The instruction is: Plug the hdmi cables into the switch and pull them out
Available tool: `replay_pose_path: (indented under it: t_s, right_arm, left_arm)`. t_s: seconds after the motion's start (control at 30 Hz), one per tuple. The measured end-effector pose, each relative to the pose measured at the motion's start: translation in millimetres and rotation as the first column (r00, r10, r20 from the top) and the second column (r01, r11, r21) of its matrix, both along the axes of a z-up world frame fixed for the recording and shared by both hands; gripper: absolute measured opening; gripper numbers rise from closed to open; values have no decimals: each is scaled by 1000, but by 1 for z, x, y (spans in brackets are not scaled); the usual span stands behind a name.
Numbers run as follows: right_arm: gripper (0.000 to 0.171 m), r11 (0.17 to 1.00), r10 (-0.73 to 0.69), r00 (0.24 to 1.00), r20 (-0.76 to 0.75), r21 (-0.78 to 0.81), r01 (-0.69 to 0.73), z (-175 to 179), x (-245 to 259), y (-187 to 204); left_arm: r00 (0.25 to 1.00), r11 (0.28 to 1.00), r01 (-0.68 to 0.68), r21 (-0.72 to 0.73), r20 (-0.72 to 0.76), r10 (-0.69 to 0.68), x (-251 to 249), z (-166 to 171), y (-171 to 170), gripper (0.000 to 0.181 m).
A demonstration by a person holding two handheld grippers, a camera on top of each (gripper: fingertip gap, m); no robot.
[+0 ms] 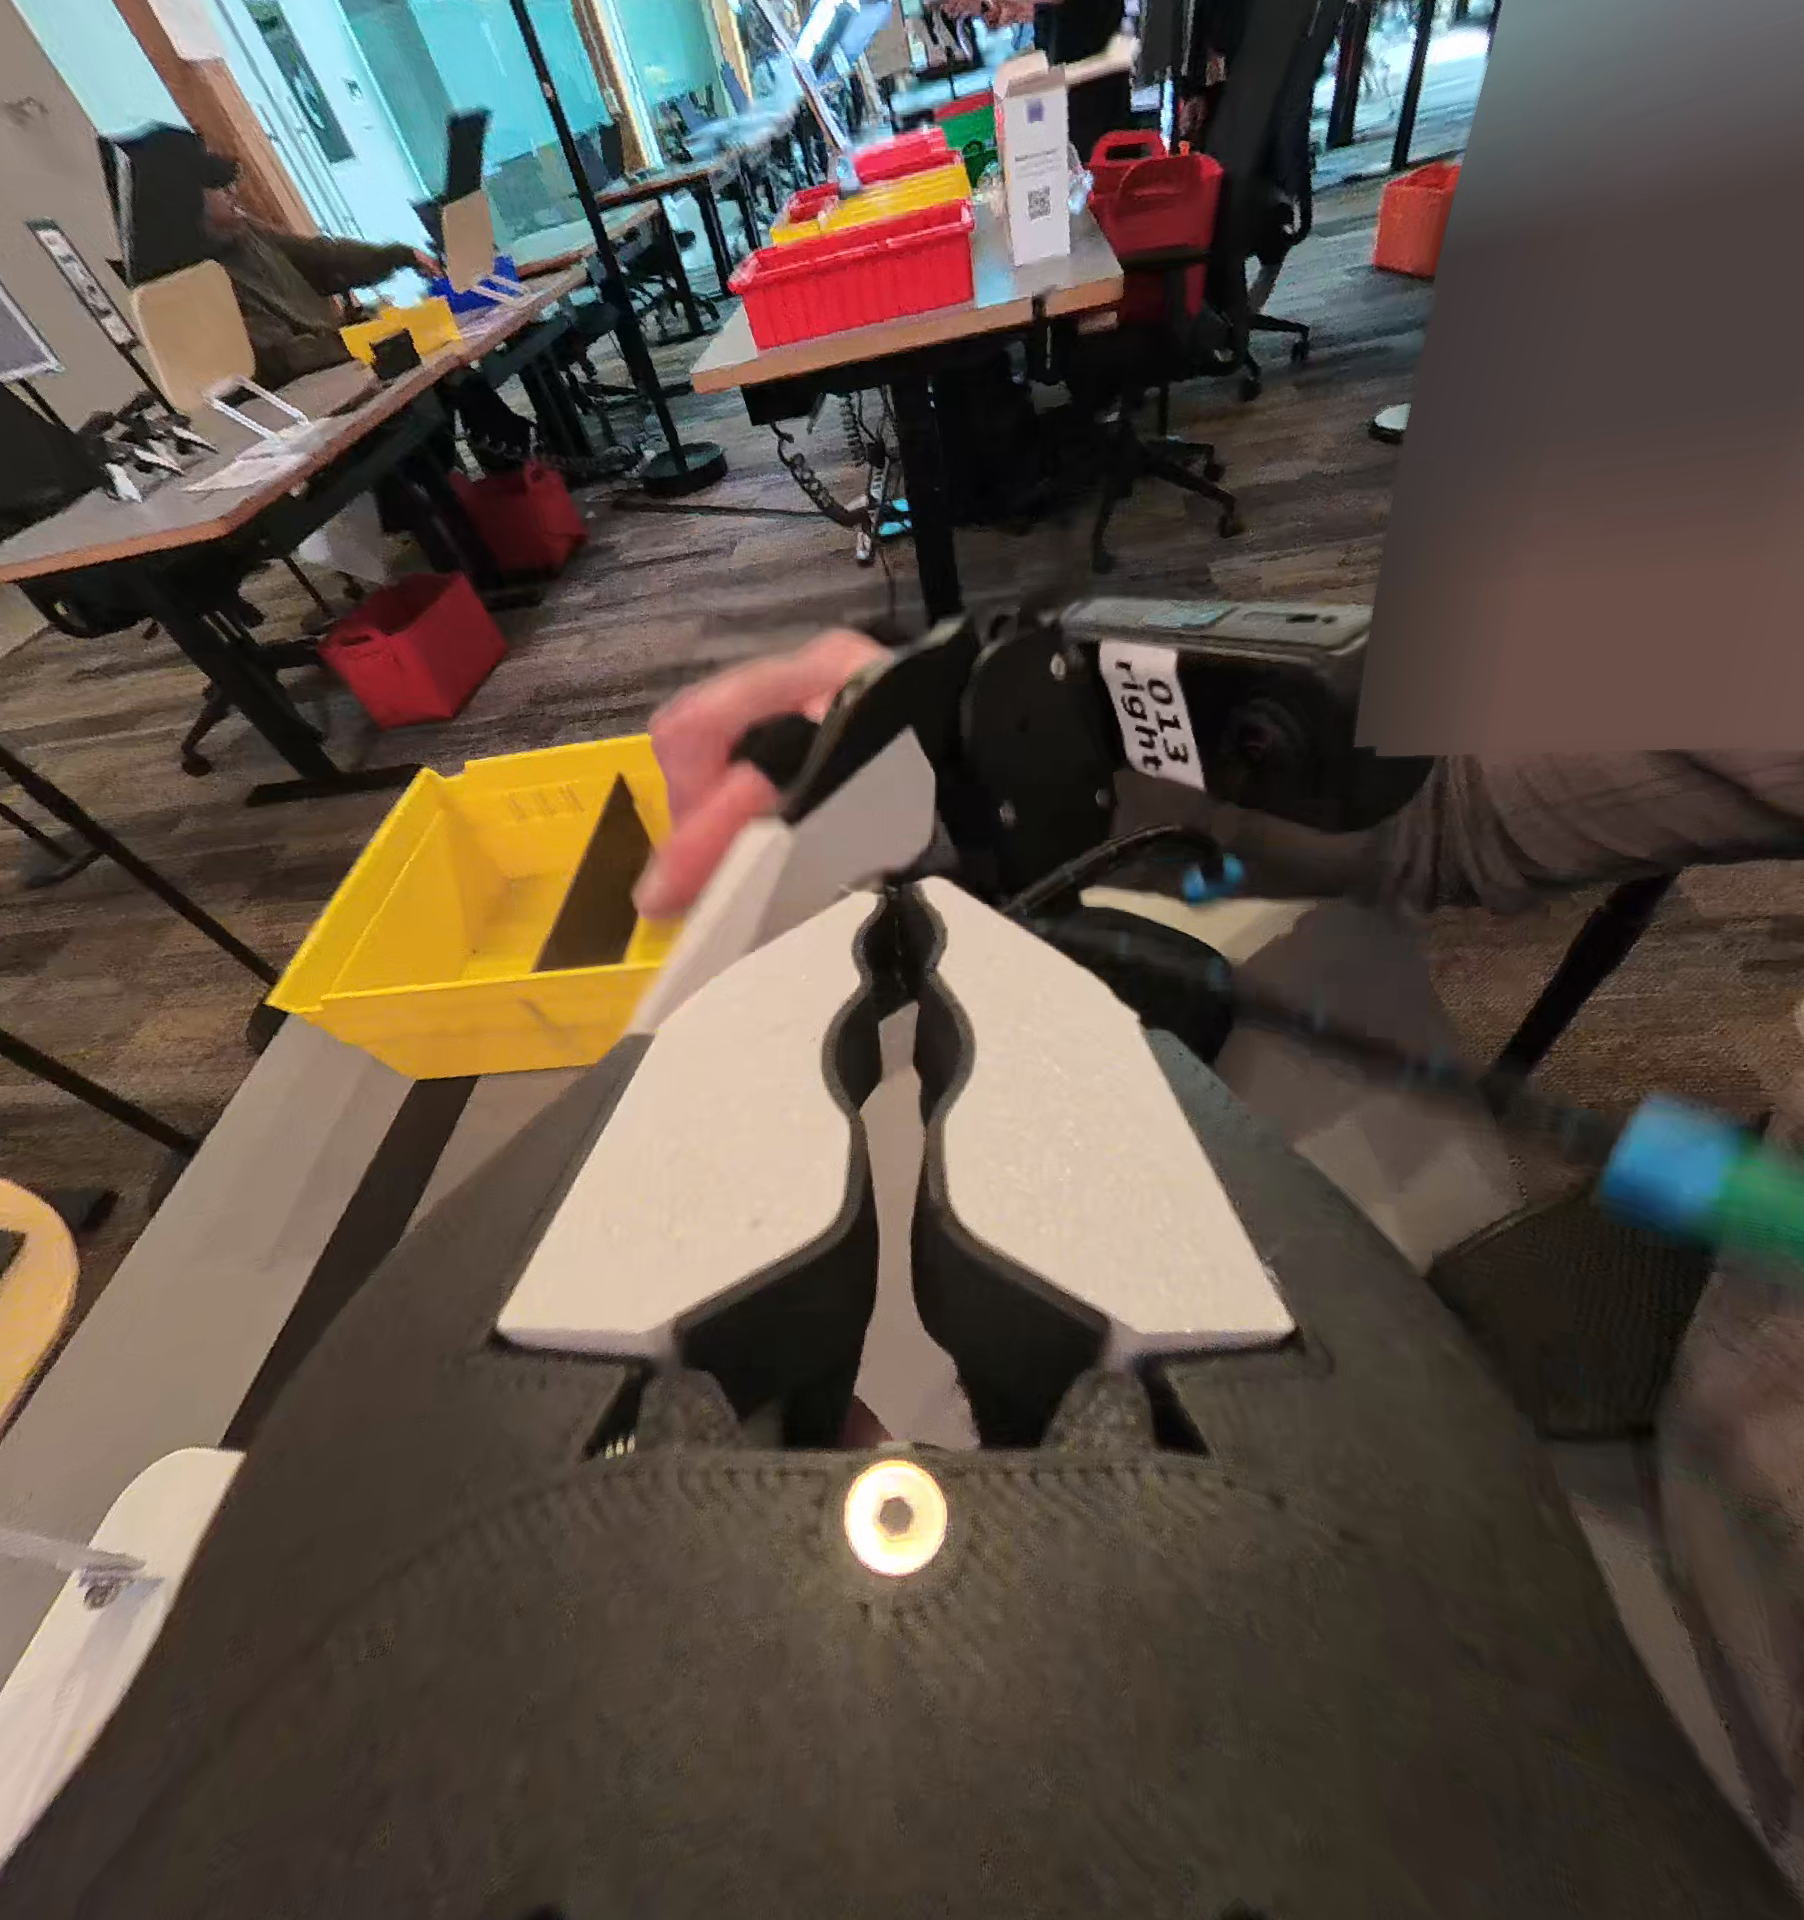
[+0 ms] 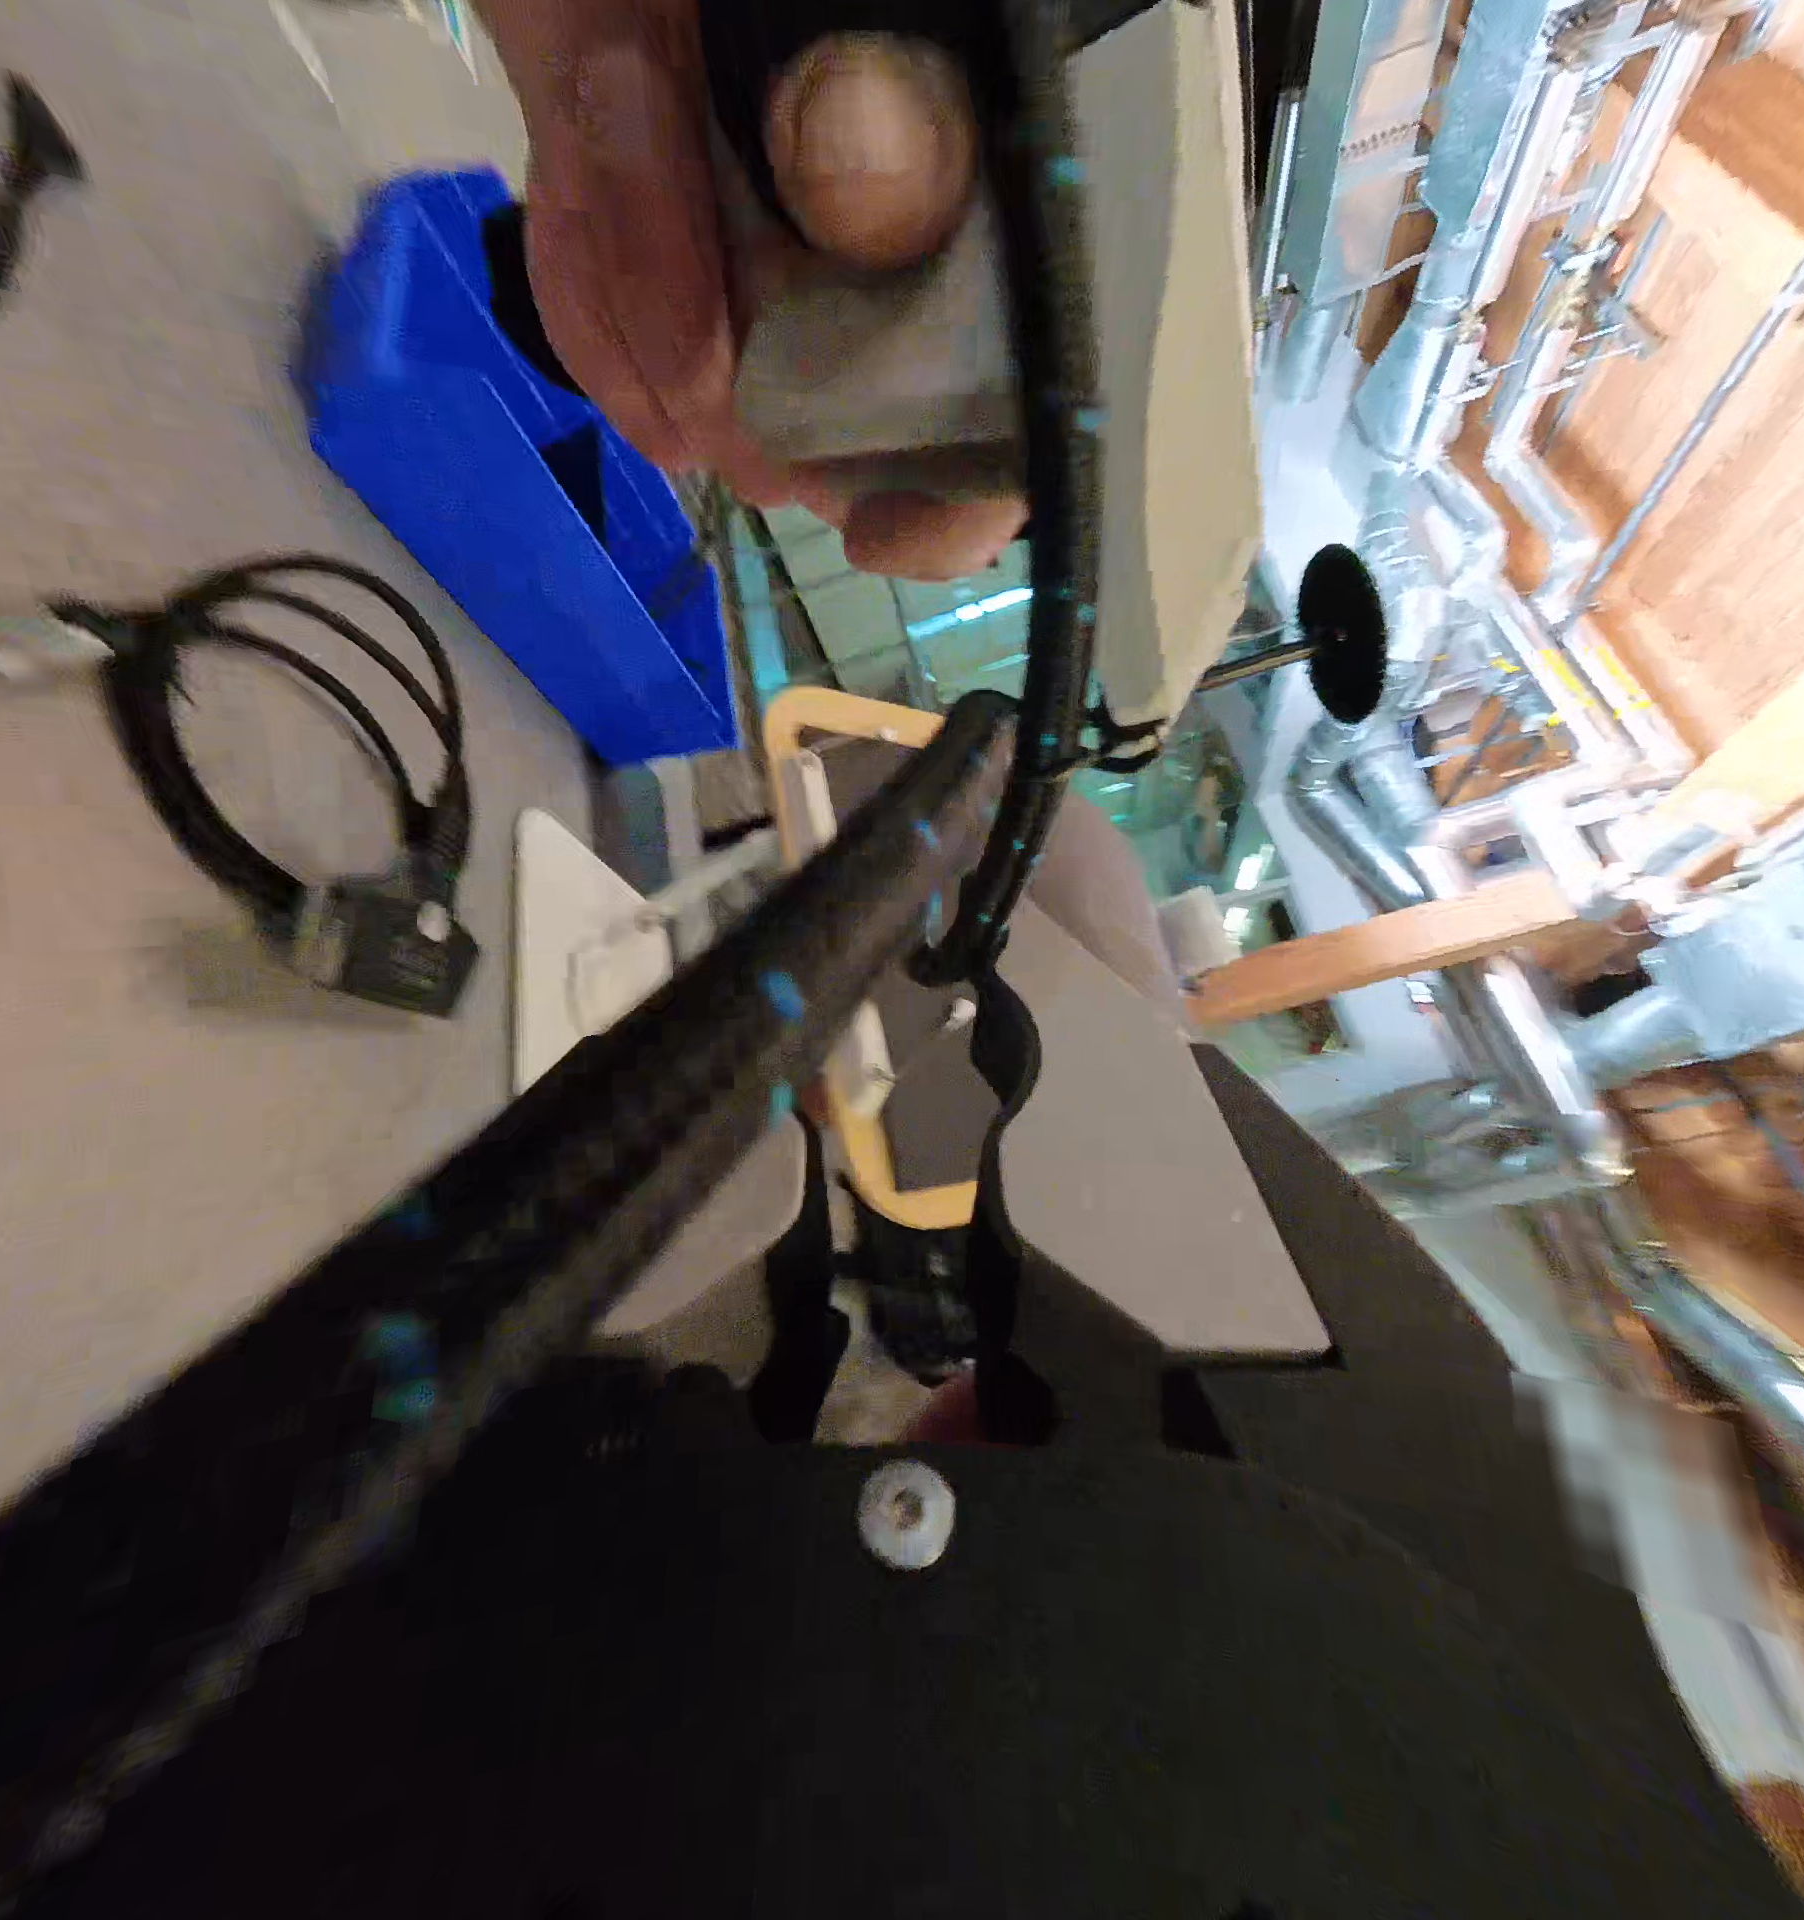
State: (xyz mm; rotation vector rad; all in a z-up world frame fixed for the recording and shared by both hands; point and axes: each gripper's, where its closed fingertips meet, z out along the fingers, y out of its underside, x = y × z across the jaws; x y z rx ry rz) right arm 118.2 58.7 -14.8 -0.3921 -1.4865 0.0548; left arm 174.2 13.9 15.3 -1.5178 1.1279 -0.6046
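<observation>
the left gripper (image 1: pixel 896 914), with white-faced fingers over black wavy pads, is pinched together at its tips around something thin and black, apparently the braided cable, though what exactly sits between them is too small to tell; it is held above the edge of a pale grey table (image 1: pixel 254 1226); just beyond its tips the right gripper (image 1: pixel 856 821) shows, tilted on its side and held by a person's hand (image 1: pixel 732 769), with a white labelled sticker on its black body; a black braided hdmi cable with blue flecks (image 1: pixel 1397 1049) runs off to the right and ends in a blurred blue and green cap (image 1: pixel 1708 1184); a yellow plastic bin with a black divider (image 1: pixel 462 935) stands on the table to the left of the grippers.

the right wrist view is rolled over and smeared by blur; the right gripper's fingers stand close together, and the same braided cable (image 2: pixel 773 977) crosses in front of them, so i cannot tell whether they grasp it; a second hand (image 2: pixel 669 260) above holds a grey block with the cable passing beside it; on the table lie a blue plastic bin (image 2: pixel 482 447) and, near it, a coiled thin black cable joined to a small dark box (image 2: pixel 399 956), which may be the switch; it lies well apart from both grippers.
</observation>
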Motion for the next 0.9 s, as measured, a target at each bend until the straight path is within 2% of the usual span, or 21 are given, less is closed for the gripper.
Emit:
replay_pose_path:
  t_s: [0.07,0.17,0.3,0.33,0.4,0.43,0.47,0.5,0.53,0.57,0.6,0.7,0.73,0.8,0.87,0.9]
  right_arm:
    - [12,975,118,993,-21,-187,-120,-10,-6,-16]
    - [16,824,277,944,-180,-461,-330,-4,-10,-45]
    - [20,676,284,903,-321,-602,-426,5,-14,-56]
    - [20,635,297,897,-327,-634,-441,4,-14,-58]
    - [20,617,316,895,-315,-649,-446,0,-12,-60]
    - [20,569,340,883,-325,-677,-468,0,-11,-63]
    - [26,489,354,869,-346,-723,-487,0,-10,-64]
    - [31,352,390,836,-386,-776,-523,2,-8,-68]
    - [38,180,423,783,-456,-805,-565,6,-5,-70]
    - [48,58,439,738,-513,-803,-593,9,-1,-72]
    - [51,31,433,729,-530,-799,-600,9,-1,-72]
    - [52,87,418,757,-502,-808,-583,3,-4,-75]
    - [53,72,417,752,-510,-807,-587,3,-4,-75]
    - [65,-81,413,696,-588,-785,-614,9,-1,-78]
    - [65,-229,324,654,-684,-727,-647,15,-2,-71]
    - [72,-278,286,639,-714,-700,-658,17,-4,-69]
  left_arm:
    - [999,999,-24,22,36,23,-1,7,3,0]
    - [991,998,-66,24,120,63,-5,16,11,1]
    - [980,985,-165,53,121,158,-11,18,22,1]
    - [979,983,-179,50,111,173,-12,16,24,1]
    - [977,984,-179,17,120,176,-13,13,25,1]
    - [977,985,-174,2,128,172,-12,12,25,1]
    - [975,982,-187,6,125,185,-14,12,27,1]
    - [974,981,-195,12,123,192,-16,12,28,1]
    - [971,980,-200,11,132,197,-18,14,30,0]
    - [969,978,-207,3,136,204,-20,15,32,0]
    - [969,978,-207,-13,136,207,-21,12,33,1]
    - [964,977,-210,-42,158,214,-23,7,33,1]
    - [959,976,-207,-62,184,215,-24,7,34,0]
    - [945,972,-215,-97,231,232,-28,8,37,0]
    - [928,962,-244,-122,259,268,-31,4,44,0]
    - [915,955,-259,-143,279,290,-34,1,48,0]
